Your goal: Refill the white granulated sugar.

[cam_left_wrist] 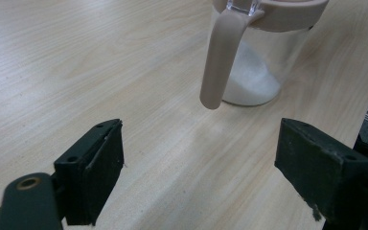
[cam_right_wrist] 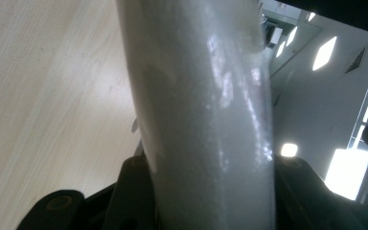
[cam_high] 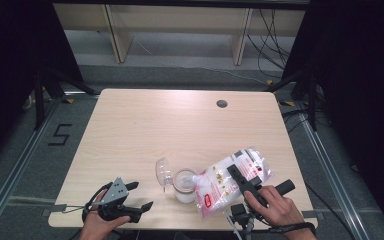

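Bag (cam_high: 228, 181) and jar (cam_high: 184, 185) crowd the table's (cam_high: 180, 125) near edge.

Lit evenly from overhead, table (cam_high: 145, 125) bright, surroundings dark at left and right. Showed glare streaks on the bag (cam_right_wrist: 206, 110), blurred close up, with blown-out ceiling lights at right.

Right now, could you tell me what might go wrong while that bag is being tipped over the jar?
The right gripper alone clamps the bag, so the slick plastic might slip and spill. The jar stands unheld near the table edge; the left gripper hangs open beside it, so a nudge from the bag could tip it.
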Tool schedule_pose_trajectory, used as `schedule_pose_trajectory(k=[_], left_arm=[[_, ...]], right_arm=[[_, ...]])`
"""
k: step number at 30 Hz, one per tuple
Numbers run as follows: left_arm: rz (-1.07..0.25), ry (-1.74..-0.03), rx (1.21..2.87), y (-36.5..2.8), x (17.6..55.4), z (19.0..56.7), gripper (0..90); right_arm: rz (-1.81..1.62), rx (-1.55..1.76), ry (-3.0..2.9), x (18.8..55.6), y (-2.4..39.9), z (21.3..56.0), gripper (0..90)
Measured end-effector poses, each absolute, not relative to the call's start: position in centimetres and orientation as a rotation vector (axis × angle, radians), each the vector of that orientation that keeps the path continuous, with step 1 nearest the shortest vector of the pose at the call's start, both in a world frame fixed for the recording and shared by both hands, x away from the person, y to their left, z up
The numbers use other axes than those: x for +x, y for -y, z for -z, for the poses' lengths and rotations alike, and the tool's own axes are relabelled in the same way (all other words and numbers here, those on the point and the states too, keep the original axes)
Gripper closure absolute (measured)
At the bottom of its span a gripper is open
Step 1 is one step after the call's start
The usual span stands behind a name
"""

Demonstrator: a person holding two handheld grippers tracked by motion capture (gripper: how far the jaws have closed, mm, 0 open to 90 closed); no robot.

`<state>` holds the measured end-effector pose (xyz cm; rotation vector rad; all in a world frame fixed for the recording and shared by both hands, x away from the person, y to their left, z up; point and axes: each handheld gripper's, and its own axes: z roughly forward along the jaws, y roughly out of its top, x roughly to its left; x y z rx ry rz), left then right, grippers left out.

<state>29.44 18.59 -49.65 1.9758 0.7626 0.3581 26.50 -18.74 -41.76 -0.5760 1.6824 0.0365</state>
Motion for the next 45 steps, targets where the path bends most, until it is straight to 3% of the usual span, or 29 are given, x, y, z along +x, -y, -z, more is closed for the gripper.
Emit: schedule_pose_trajectory(k=[45], left_arm=[[-0.358,-0.762,1.977,-18.59,29.44,49.64,16.6]], right_arm=[[-0.052,-0.571,-1.69,26.63,18.97,41.61,68.5]])
